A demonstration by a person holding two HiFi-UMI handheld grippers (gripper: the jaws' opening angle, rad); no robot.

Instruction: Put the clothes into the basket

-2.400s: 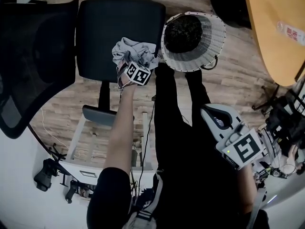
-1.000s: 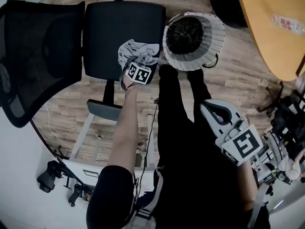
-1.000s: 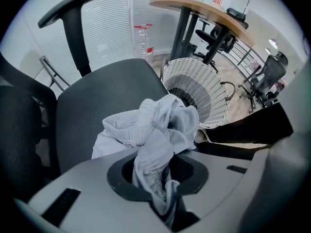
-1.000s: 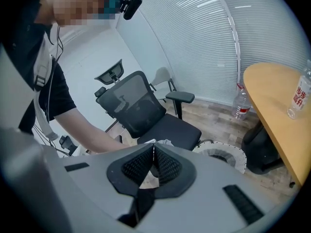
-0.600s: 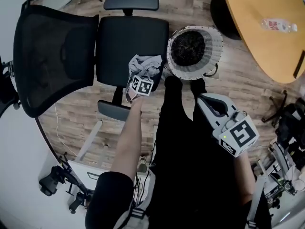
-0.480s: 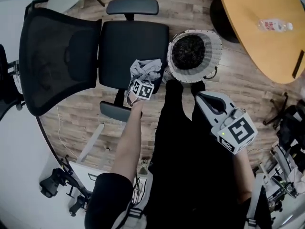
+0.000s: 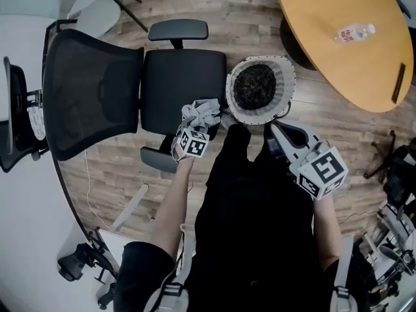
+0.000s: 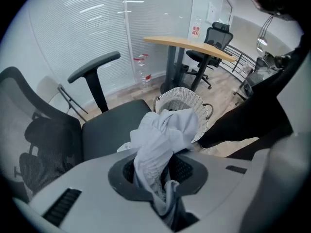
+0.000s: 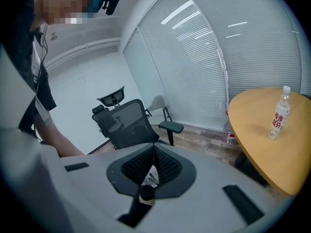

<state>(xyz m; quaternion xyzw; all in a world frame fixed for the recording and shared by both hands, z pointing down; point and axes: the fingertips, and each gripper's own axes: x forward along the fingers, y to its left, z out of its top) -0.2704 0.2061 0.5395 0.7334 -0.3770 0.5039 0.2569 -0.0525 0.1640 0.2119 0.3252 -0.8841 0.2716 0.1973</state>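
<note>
Left gripper [image 7: 195,129] grips a crumpled grey garment [image 7: 203,112] over the corner of the chair seat [image 7: 182,80] nearest the white basket [image 7: 281,83], which stands just beside it on the floor. The basket holds a dark heap, possibly clothing. Right gripper [image 9: 153,154]: jaws closed together, empty.
</note>
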